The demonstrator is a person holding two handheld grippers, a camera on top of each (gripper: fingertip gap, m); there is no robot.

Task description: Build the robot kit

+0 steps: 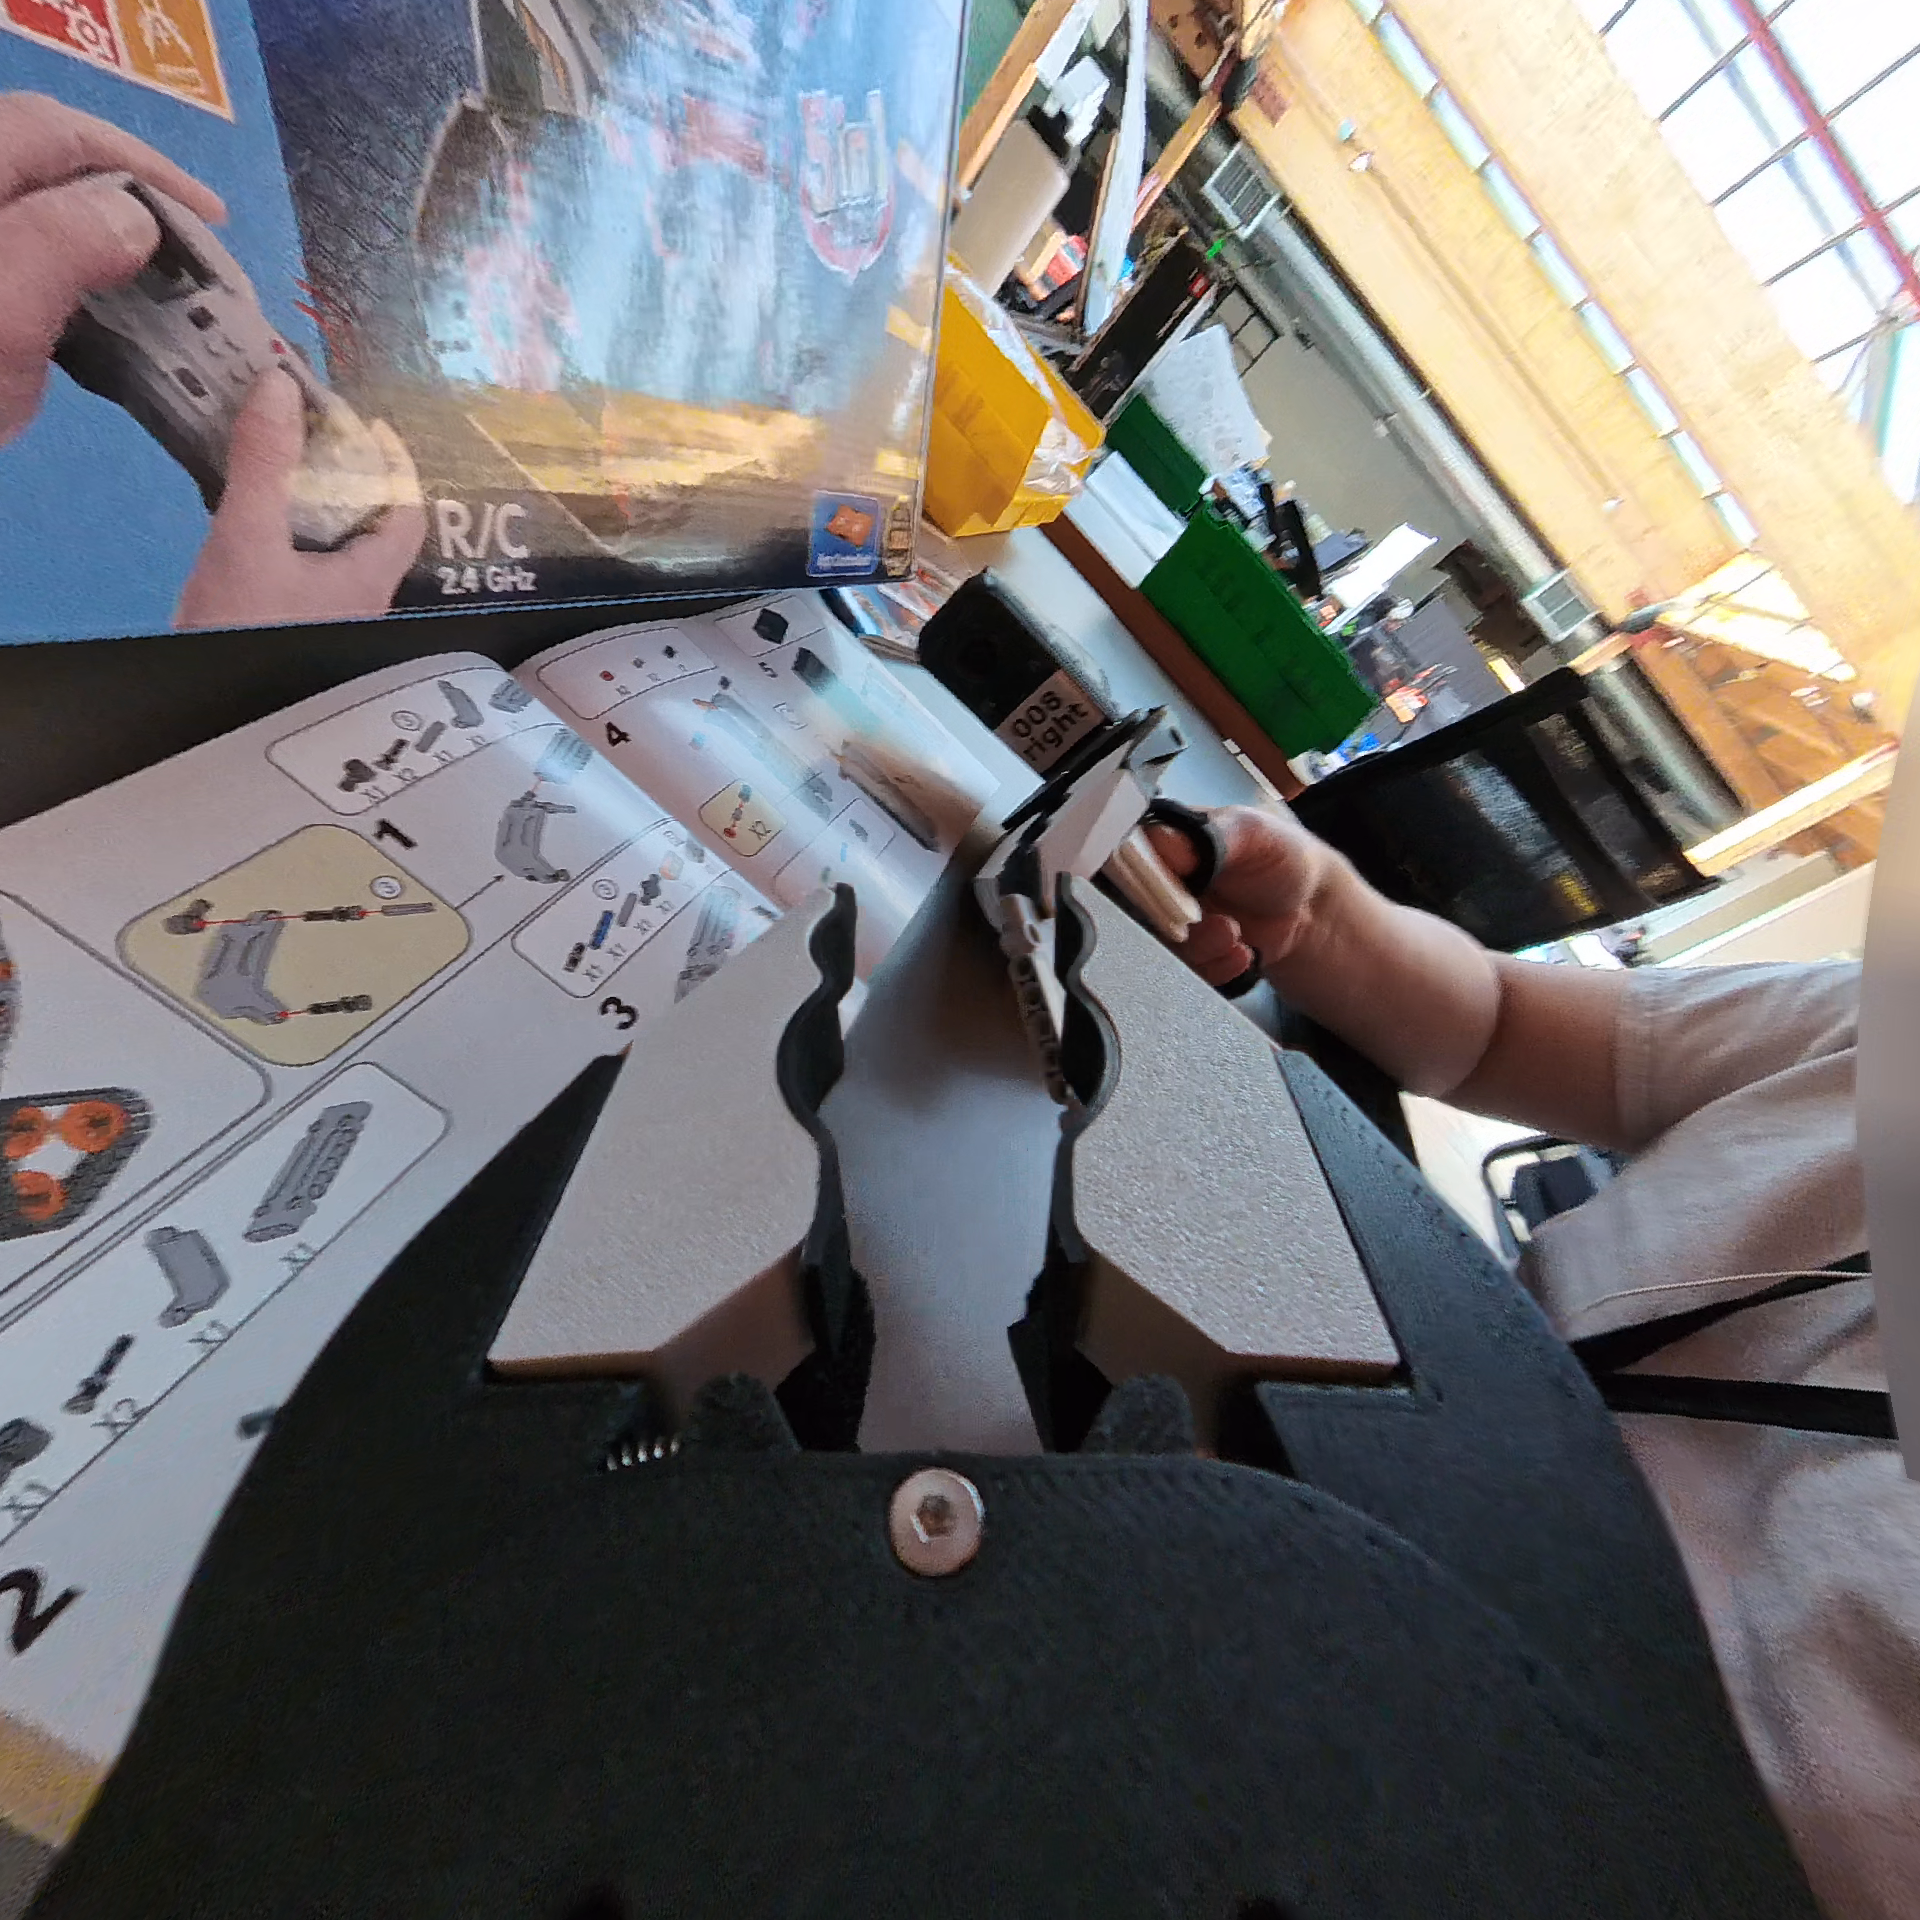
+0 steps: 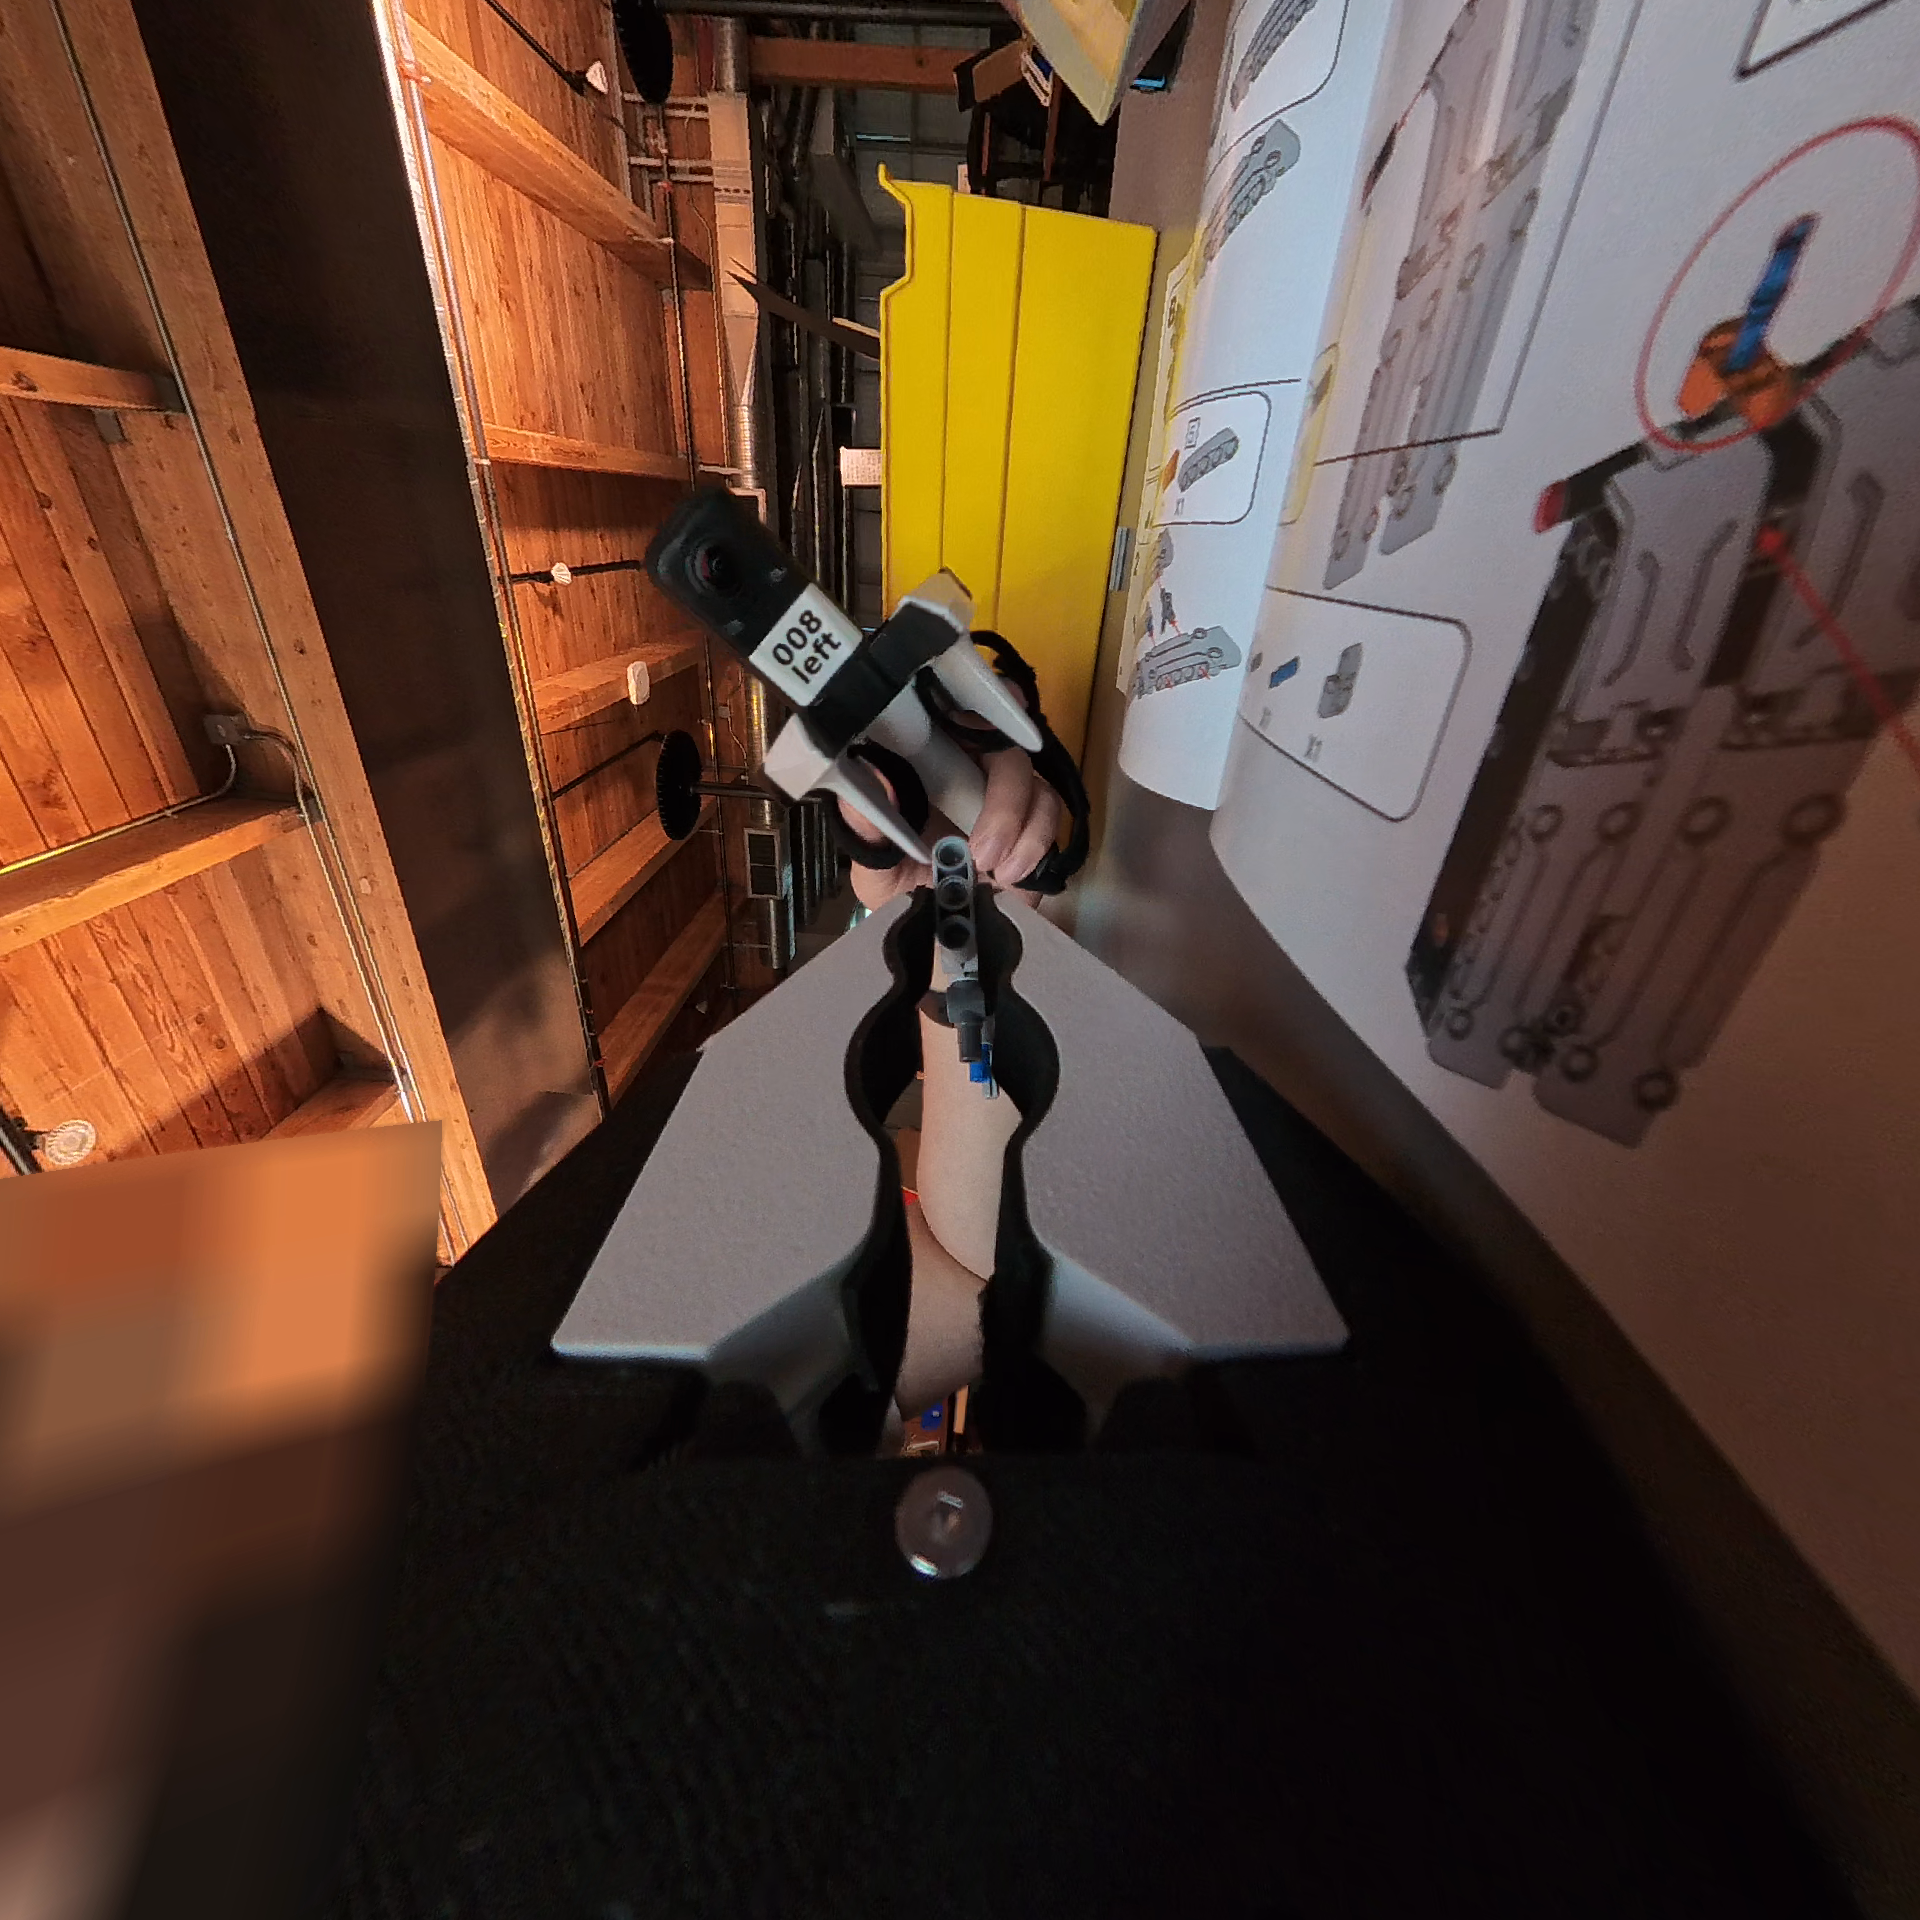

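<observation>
Above the open instruction booklet (image 1: 312, 935): grey holed beam (image 2: 953, 883) with blue pin, clamped in right gripper (image 2: 951, 925). Left gripper (image 1: 956, 904) jaws apart, beam against one finger. Toy box (image 1: 623, 312) behind booklet, yellow bin (image 1: 987, 416) beyond.

Grey holed beam (image 2: 953, 894) with blue pin; grey-and-black grippers; white booklet (image 1: 343, 935) printed grey, tan, orange; yellow bin (image 1: 987, 416); green crate (image 1: 1247, 623).
</observation>
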